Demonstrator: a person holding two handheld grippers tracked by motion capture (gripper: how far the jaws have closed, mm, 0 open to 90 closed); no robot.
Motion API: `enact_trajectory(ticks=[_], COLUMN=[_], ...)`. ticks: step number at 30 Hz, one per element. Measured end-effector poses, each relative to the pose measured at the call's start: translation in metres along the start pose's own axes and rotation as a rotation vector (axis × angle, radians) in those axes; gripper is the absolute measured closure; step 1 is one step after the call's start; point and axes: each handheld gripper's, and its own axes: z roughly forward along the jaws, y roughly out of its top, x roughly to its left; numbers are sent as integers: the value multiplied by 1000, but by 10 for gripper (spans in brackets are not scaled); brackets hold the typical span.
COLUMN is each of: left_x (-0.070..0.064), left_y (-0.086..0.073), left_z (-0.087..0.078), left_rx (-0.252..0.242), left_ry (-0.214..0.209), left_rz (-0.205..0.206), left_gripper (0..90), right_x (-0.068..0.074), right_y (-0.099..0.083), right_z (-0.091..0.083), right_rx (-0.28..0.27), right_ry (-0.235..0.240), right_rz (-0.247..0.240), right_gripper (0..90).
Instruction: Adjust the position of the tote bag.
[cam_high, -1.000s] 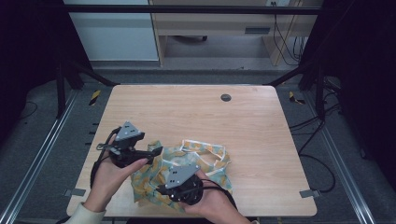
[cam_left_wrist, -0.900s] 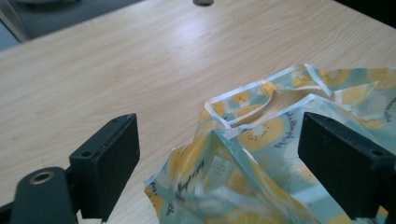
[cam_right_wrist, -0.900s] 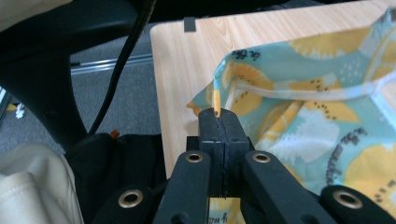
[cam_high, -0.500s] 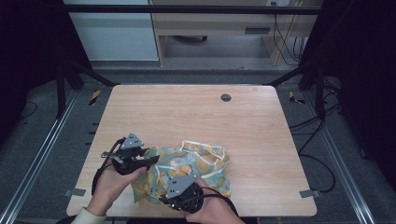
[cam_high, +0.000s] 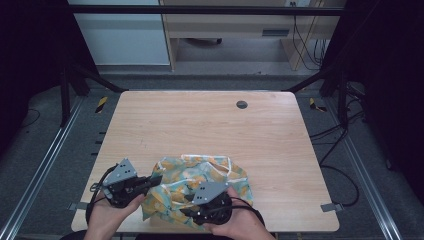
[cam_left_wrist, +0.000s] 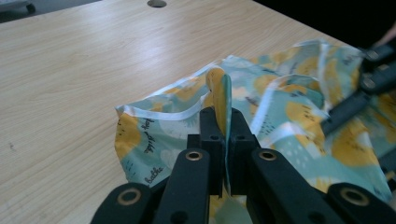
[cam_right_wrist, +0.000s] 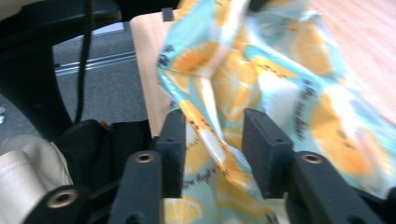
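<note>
A teal cloth (cam_high: 200, 175) printed with orange slices lies bunched at the table's near edge. My left gripper (cam_high: 156, 179) reaches in from the left and is shut on a raised fold at the cloth's left edge; in the left gripper view the jaws (cam_left_wrist: 223, 126) pinch that fold of cloth (cam_left_wrist: 289, 116) upright. My right gripper (cam_high: 186, 207) sits at the cloth's near side, pointing left. In the right gripper view its jaws (cam_right_wrist: 214, 140) stand open with a ridge of the cloth (cam_right_wrist: 280, 70) between them. A hand holds each gripper.
The wooden table (cam_high: 200, 125) has a round cable hole (cam_high: 241, 104) at the far right. The table's near edge is right under the grippers. Metal frame rails and cables run along the floor on both sides.
Both grippers have come nearer to the table's front edge, and the cloth has been drawn back with them and bunched tighter. The left gripper has stayed on the cloth's left edge.
</note>
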Motion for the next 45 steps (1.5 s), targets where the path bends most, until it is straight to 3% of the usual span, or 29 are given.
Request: enact_trajectory(ticks=[3,5,9,12,13,16,19,22,26,31,34,37,40,42,45], left_x=[-8,-10,-19,-22,-23,-22,-22,-25,-27,-29,-28,-27,-27,-29,-30], left_y=[-7,-10,-25,-32,-36,-46,-52,-56,-58,-60,-62,-64,-65,-64,-65], left_z=[-4,-5,-1,4,6,13,18,23,26,30,32,34,37,36,36], left_rx=[3,0,28,65,81,112,133,160,167,174,179,174,176,173,180], left_ry=[-8,-8,-39,-35,-35,-47,-63,-59,-61,-61,-60,-68,-73,-67,-74], left_rz=[17,19,37,59,66,59,54,78,87,100,93,79,82,92,103], left_gripper=[885,885,885,885,885,884,884,882,880,876,875,876,876,876,878], right_x=[-5,-6,-23,-30,-38,-47,-53,-57,-52,-36,-32,-28,-27,-27,-26], right_y=[0,-1,-1,0,0,-1,-4,-9,-18,-34,-45,-54,-62,-65,-67], right_z=[-20,-23,-41,-43,-44,-42,-39,-36,-36,-41,-41,-39,-36,-37,-43], right_rx=[-19,-20,-38,-42,-44,-33,-25,-12,36,74,101,110,117,100,93], right_ry=[-46,-50,-115,-129,-143,-163,-159,-153,-119,-131,-136,-122,-99,-89,-78], right_rz=[15,18,47,62,79,86,98,121,127,109,124,125,113,117,109], right_gripper=[506,500,482,467,462,468,460,459,436,389,383,448,732,853,900])
